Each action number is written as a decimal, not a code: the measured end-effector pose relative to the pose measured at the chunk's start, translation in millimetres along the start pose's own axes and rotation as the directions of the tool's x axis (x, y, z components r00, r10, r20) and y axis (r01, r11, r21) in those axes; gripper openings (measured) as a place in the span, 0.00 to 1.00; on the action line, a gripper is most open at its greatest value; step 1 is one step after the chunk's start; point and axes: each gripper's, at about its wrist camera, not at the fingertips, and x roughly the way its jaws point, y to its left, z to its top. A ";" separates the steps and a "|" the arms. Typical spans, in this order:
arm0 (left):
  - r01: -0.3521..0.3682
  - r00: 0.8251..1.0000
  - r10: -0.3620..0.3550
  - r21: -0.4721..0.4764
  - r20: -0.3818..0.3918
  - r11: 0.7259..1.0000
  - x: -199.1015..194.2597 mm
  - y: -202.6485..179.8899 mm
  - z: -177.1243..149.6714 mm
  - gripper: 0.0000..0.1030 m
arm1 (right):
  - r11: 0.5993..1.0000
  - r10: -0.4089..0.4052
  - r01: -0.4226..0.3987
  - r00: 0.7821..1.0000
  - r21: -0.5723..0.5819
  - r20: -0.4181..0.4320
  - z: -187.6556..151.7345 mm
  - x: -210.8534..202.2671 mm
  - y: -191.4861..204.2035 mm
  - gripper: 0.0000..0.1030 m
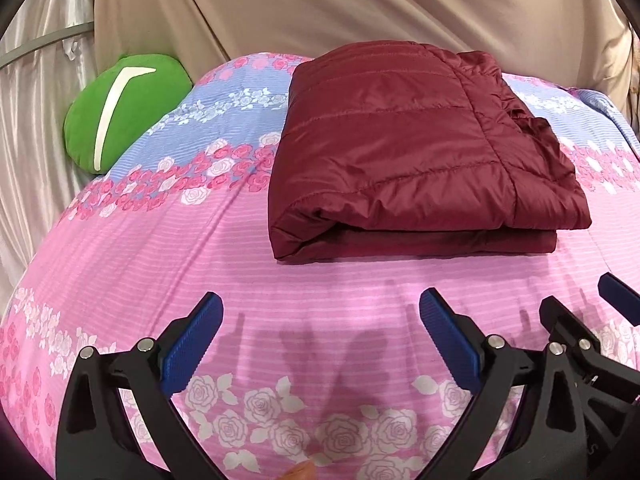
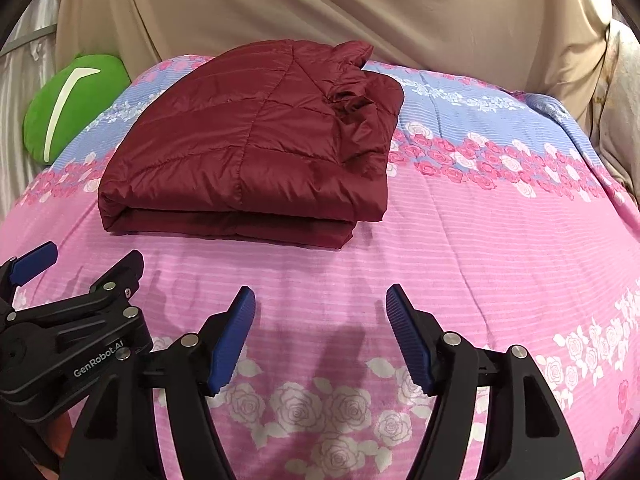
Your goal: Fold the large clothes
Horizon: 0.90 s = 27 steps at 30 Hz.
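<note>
Through my left wrist camera, my left gripper [image 1: 320,312] hangs just above the pink rose-printed bedspread [image 1: 200,248], its two blue-padded fingers [image 1: 196,344] spread wide apart with nothing between them. The maroon quilted jacket [image 1: 400,152] lies ahead of me, a little to the right, folded into a thick rectangular bundle flat on the bedspread, its layered edge turned toward me and a ruffled, bunched part at its far right corner. It sits well apart from my fingertips. At the lower right edge of this view I see my right gripper [image 1: 592,300] just beside the left one, also over the bedspread. A green cushion [image 1: 124,112] with a white stripe rests at the far left edge of the bed against the shiny curtain [image 1: 36,120], and a beige sheet [image 1: 360,8] hangs behind the bed. Through my right wrist camera, my right gripper [image 2: 320,300] likewise holds its blue fingers [image 2: 232,340] wide apart and empty above the bedspread [image 2: 480,240]. The folded jacket [image 2: 256,148] lies ahead and to the left, not touched by either tool. My left gripper [image 2: 88,258] shows at the lower left, its fingers parted too, with the green cushion [image 2: 72,104] beyond it at the far left.
</note>
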 end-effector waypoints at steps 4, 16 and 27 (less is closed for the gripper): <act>-0.008 1.000 0.008 0.004 -0.004 1.000 1.4 -0.6 -0.5 0.94 | 1.000 -0.011 0.011 1.000 0.002 -0.003 -1.2 0.2 3.0 0.65; -0.015 1.000 0.015 0.005 -0.015 1.000 4.6 -3.6 -1.4 0.94 | 0.999 -0.035 0.035 0.999 0.007 -0.009 -1.8 0.9 8.9 0.65; 0.002 0.999 -0.003 -0.011 -0.033 1.000 10.3 -2.0 -1.6 0.94 | 0.999 -0.035 0.035 0.999 0.005 -0.009 -2.0 1.6 8.3 0.65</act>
